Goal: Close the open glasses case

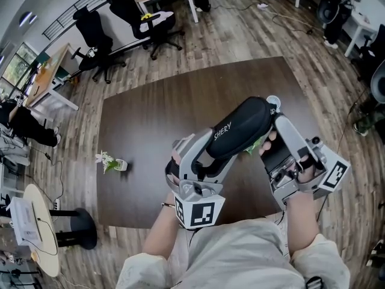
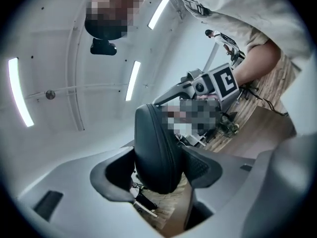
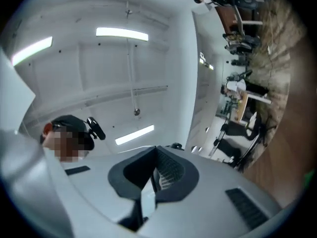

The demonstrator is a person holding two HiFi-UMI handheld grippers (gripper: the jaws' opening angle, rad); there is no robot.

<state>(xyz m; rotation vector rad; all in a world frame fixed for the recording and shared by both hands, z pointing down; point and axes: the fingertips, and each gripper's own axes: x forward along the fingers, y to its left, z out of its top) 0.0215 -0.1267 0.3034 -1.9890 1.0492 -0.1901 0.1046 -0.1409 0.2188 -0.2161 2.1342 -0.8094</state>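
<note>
A black zip-up glasses case (image 1: 240, 128), printed SHERY, is held up over the dark brown table (image 1: 150, 113), slanting up to the right. My left gripper (image 1: 206, 156) is shut on its lower end. In the left gripper view the case (image 2: 153, 148) stands upright between the two pads, its zip seam facing the camera and its halves together. A green scrap (image 1: 255, 144) shows under the case's right edge. My right gripper (image 1: 275, 119) is shut, its tip beside the case's upper end. In the right gripper view its pads (image 3: 168, 170) meet with nothing between them, pointing up at the ceiling.
A small plant in a white pot (image 1: 111, 162) stands on the table's left part. Black office chairs (image 1: 150, 23) and desks stand beyond the table's far edge. A round white side table (image 1: 36, 227) is at the lower left. The person's lap lies below the grippers.
</note>
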